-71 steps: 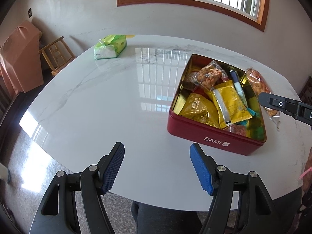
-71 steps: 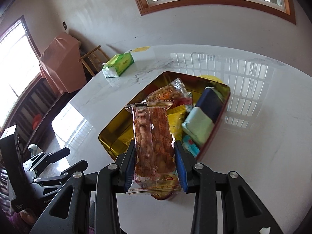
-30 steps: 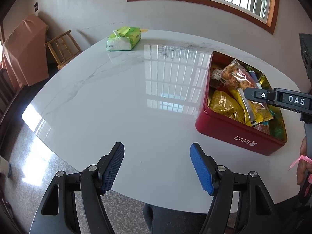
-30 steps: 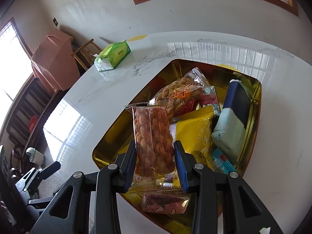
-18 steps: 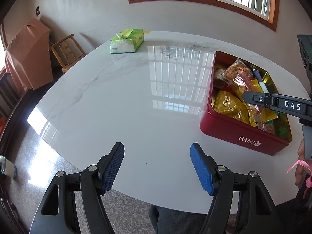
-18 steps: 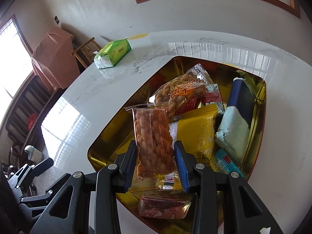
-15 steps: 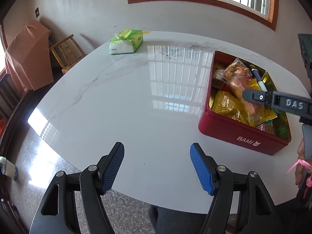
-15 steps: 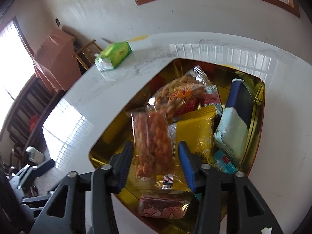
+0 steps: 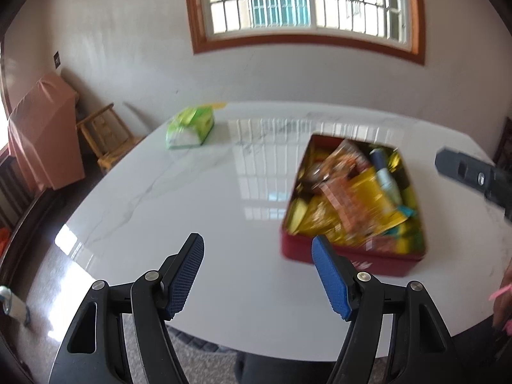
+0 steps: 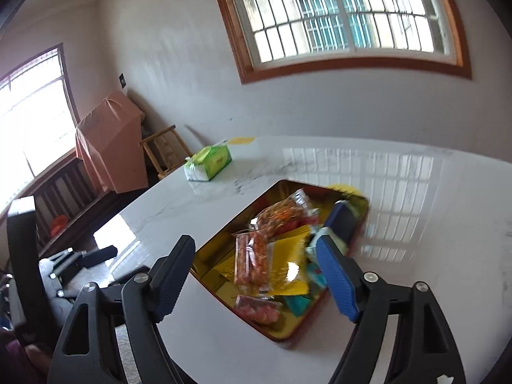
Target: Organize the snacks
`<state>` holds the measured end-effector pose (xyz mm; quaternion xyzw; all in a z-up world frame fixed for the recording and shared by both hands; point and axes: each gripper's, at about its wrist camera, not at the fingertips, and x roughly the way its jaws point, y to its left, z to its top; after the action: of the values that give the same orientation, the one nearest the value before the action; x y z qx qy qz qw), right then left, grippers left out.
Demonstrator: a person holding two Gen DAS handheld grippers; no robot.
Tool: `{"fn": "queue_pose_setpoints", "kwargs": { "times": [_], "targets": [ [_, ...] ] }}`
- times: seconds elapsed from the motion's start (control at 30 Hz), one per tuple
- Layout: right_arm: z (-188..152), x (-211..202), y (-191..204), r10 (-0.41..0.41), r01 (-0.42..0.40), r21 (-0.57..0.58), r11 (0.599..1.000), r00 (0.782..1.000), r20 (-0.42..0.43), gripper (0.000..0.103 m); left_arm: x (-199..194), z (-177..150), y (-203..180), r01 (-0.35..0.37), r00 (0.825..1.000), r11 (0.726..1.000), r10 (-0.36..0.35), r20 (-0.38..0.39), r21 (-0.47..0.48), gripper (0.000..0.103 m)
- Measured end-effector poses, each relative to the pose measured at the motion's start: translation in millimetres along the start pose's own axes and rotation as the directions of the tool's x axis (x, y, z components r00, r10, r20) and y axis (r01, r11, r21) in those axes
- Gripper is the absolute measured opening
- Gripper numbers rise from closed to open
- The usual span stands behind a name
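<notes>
A red tin [image 9: 352,260] with a gold inside [image 10: 208,257] stands on the white marble table [image 9: 192,198] and holds several snack packets. An orange twist-snack packet [image 10: 252,262] lies on top of a yellow packet [image 10: 288,256] in the tin. My right gripper [image 10: 254,249] hangs above and behind the tin. Its jaws are opening and nothing is pressed between the blue pads. It also shows at the right edge of the left wrist view as the right gripper [image 9: 464,169]. My left gripper [image 9: 256,249] stands open and empty over the table's near edge, left of the tin.
A green tissue pack [image 9: 190,128] lies at the table's far left. Beyond that corner are a wooden chair [image 9: 102,134] and a pink-covered object [image 9: 41,134]. A hand with a pink band [image 9: 502,294] is at the right edge. Bare tabletop stretches left of the tin.
My right gripper opened and let go of the orange packet, which now lies in the tin, and then pulled back and up. My left gripper rose and drew back a little.
</notes>
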<state>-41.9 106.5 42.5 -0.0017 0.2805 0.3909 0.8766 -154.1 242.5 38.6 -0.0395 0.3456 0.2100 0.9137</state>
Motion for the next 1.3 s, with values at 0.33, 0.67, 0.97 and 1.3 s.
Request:
{"fn": "queue_pose_setpoints", "kwargs": {
  "times": [0.33,0.67,0.97,1.3],
  "targets": [
    [-6.9,-59.1,-16.1,-0.004,0.004,0.005,1.0,0.997,0.078,0.083,-67.6,27.8,-22.3,0.063,0.977,0.998,-0.063,0.204,0.011,0.09],
    [-11.7,-95.6,-38.6,-0.018,0.012,0.048,0.999,0.991,0.134,0.087,-111.7,51.0,-41.1,0.103,0.949,0.993,-0.114,0.293,0.055,0.101],
    [-17.0,-105.0,-49.7,-0.029,0.021,0.062,0.998,0.991,0.133,0.088,-116.8,51.1,-62.7,0.125,0.95,0.986,-0.15,0.273,0.107,0.101],
    [-27.7,-102.2,-73.8,-0.053,0.043,0.099,0.994,0.993,0.101,0.091,-102.6,47.0,-77.7,0.128,0.964,0.983,-0.154,0.216,0.131,0.101]
  ]
}}
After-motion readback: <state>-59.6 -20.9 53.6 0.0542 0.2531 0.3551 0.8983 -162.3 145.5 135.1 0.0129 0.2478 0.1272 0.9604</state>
